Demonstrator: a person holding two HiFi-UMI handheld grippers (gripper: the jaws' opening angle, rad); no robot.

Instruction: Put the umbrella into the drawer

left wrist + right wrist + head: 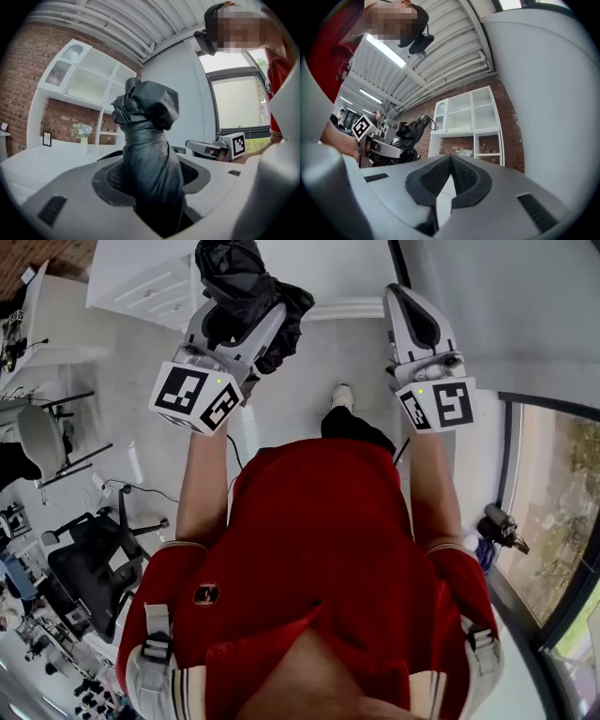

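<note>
A black folded umbrella (246,282) stands up between the jaws of my left gripper (234,320), which is shut on it. In the left gripper view the umbrella's bunched fabric (150,140) fills the gap between the pads and rises well above them. My right gripper (401,294) is held beside it on the right, level and apart from the umbrella. Its pads (451,159) meet at the tip with nothing between them. Each gripper shows in the other's view: the right gripper (206,147) and the left gripper (382,149) with the umbrella (405,133).
Ahead stands a white open shelf unit (89,89) against a brick wall, with a vase of flowers (83,131) on its counter. A white panelled cabinet (150,282) lies ahead left. A grey wall (487,306) and a window (553,521) are on the right, an office chair (89,563) behind left.
</note>
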